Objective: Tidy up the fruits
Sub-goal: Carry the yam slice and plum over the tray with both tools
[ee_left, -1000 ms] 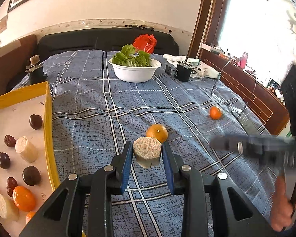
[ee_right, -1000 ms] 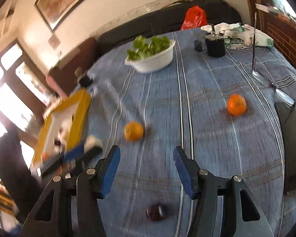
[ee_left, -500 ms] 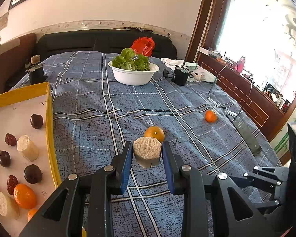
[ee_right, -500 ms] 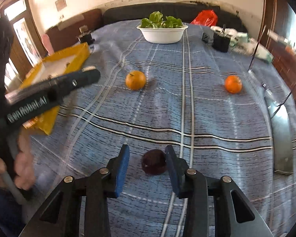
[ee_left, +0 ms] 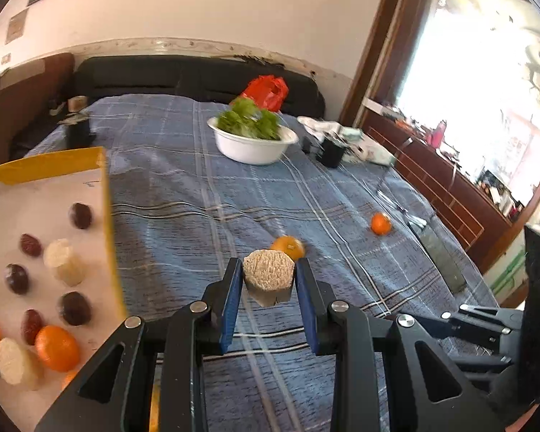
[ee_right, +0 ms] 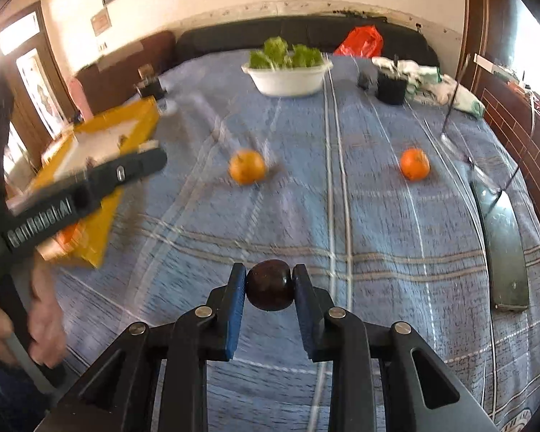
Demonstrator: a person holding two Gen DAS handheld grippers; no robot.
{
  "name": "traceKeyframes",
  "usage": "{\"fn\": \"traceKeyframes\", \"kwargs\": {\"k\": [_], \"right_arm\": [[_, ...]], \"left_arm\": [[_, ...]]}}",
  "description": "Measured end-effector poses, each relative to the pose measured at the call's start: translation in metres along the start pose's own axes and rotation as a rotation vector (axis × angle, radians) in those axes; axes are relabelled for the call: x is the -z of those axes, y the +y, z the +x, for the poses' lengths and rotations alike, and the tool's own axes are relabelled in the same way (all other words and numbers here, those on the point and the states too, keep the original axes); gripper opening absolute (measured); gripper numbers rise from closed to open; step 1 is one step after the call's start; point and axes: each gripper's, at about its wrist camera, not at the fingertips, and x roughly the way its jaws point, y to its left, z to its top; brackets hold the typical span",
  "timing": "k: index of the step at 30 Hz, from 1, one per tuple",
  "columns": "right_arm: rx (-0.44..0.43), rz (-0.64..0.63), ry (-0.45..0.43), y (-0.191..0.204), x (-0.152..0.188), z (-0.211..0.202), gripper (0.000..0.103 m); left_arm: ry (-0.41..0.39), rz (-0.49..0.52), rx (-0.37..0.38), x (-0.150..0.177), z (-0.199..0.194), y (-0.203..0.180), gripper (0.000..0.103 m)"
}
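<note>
Left claw (ee_left: 269,280): clamped on pale chunk (ee_left: 268,276); tray (ee_left: 106,194) at left. Right claw (ee_right: 270,284): clamped on dark fruit (ee_right: 270,285); oranges (ee_right: 247,166) ahead.

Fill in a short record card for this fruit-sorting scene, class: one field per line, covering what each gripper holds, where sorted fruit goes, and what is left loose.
left gripper: shut on a pale cut fruit chunk
right gripper: shut on a dark round fruit
yellow tray: holds dark fruits, pale chunks and oranges
near orange: loose on the blue plaid cloth
far orange: loose, nearer the cloth's right side
white bowl: holds leafy greens, at the far end
</note>
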Motion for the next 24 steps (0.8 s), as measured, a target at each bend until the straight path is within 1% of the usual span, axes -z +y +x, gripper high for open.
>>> {"fn": "traceKeyframes", "kwargs": {"k": [2,4,6,8,11,14,16,17,20,24], "right_arm": [[-0.035,-0.002,-0.014,0.012,-0.008,-0.002,0.029],[-0.077,-0.014,-0.016,0.028,-0.017,-0.001,0.029],[-0.115,-0.036,-0.007,0.048,-0.023,0.005,0.03],[-0.159,-0.062,0.008,0.072,-0.032,0.012,0.03],[-0.227,-0.097,0.025,0.106,-0.046,0.022,0.03],[-0.277,-0.121,0.044,0.139,-0.06,0.034,0.03],[-0.299,-0.122,0.067,0.156,-0.068,0.046,0.03],[-0.317,-0.114,0.092,0.165,-0.074,0.056,0.03],[-0.349,-0.082,0.161,0.183,-0.084,0.082,0.03],[-0.337,-0.07,0.204,0.203,-0.09,0.107,0.03]], "left_arm": [[-0.013,-0.028,-0.002,0.001,-0.013,0.014,0.029],[-0.024,-0.049,-0.023,0.002,-0.026,0.029,0.029],[-0.034,-0.068,-0.078,0.002,-0.041,0.049,0.029],[-0.036,-0.097,-0.115,0.002,-0.053,0.073,0.029],[-0.017,-0.144,-0.2,0.001,-0.07,0.112,0.029],[-0.009,-0.22,-0.248,0.001,-0.083,0.154,0.029],[0.018,-0.25,-0.276,0.001,-0.086,0.175,0.029],[0.026,-0.265,-0.292,0.001,-0.087,0.185,0.029],[0.051,-0.295,-0.307,0.002,-0.085,0.204,0.029],[0.087,-0.33,-0.314,0.005,-0.076,0.219,0.029]]}}
